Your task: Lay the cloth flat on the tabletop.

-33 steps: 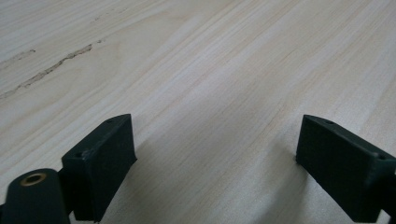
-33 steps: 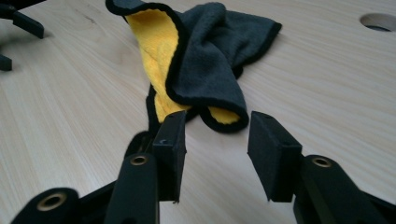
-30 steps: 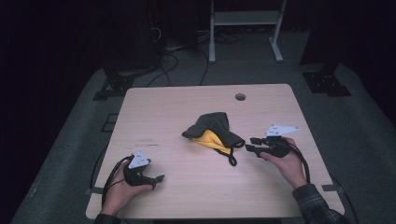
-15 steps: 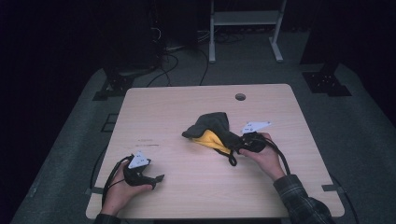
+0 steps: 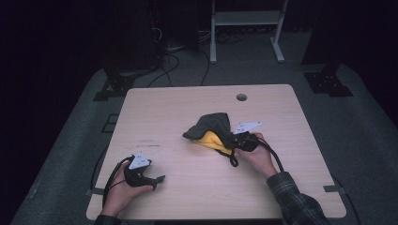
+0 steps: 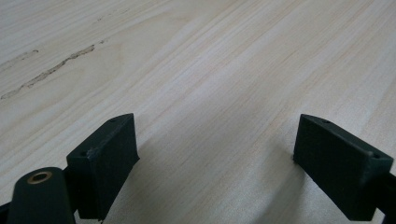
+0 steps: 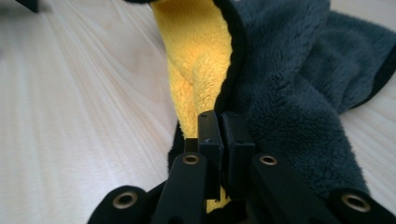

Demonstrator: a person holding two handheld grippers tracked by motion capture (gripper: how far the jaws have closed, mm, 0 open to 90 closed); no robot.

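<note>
A crumpled fleece cloth [image 5: 212, 131], dark grey on one face and yellow on the other, lies near the middle of the wooden table [image 5: 187, 108]. My right gripper [image 5: 237, 143] is at the cloth's right edge, shut on it. In the right gripper view the jaws are pressed together on the cloth [image 7: 280, 93] where its yellow side [image 7: 198, 60] meets the grey. My left gripper [image 5: 157, 179] rests on the table near the front left corner, well apart from the cloth. The left gripper [image 6: 215, 154] stands open over bare wood, with nothing between its fingers [image 6: 109, 158].
A round cable hole [image 5: 241, 97] sits at the back of the table. Faint scuff marks [image 6: 46, 74] run across the wood ahead of the left gripper. A white metal stand [image 5: 244, 23] and cables [image 5: 169, 51] lie on the dark floor behind the table.
My right gripper has moved left from the table's right side up to the cloth and has shut on its edge. The left gripper has stayed in place.
</note>
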